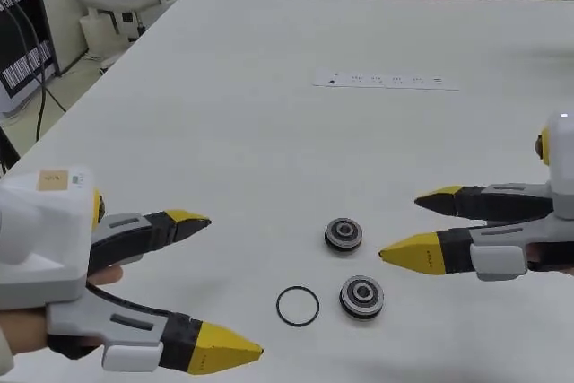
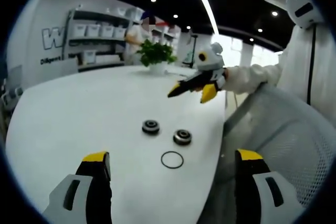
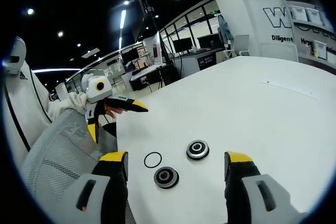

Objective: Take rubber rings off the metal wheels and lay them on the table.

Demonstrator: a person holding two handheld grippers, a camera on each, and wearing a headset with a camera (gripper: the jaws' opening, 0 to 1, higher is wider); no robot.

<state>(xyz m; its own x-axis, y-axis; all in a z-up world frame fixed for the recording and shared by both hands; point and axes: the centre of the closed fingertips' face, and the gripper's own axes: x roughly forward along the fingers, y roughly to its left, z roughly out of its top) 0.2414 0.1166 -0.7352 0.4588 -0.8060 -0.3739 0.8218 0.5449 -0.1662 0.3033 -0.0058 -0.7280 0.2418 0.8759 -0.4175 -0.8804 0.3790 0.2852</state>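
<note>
White surface [image 1: 269, 114] carries 2 metal wheels: the far wheel [image 1: 343, 234] sits at 11 o'clock of the near wheel [image 1: 361, 297], both possibly still ringed. 1 loose rubber ring [image 1: 298, 305] lies at 9 o'clock of the near wheel. Flanking them, the left gripper [image 1: 231, 284] and right gripper [image 1: 402, 228] hover with jaws spread, empty.

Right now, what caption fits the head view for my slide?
Open left gripper and right gripper flank two wheels and a loose ring on the table.
</note>
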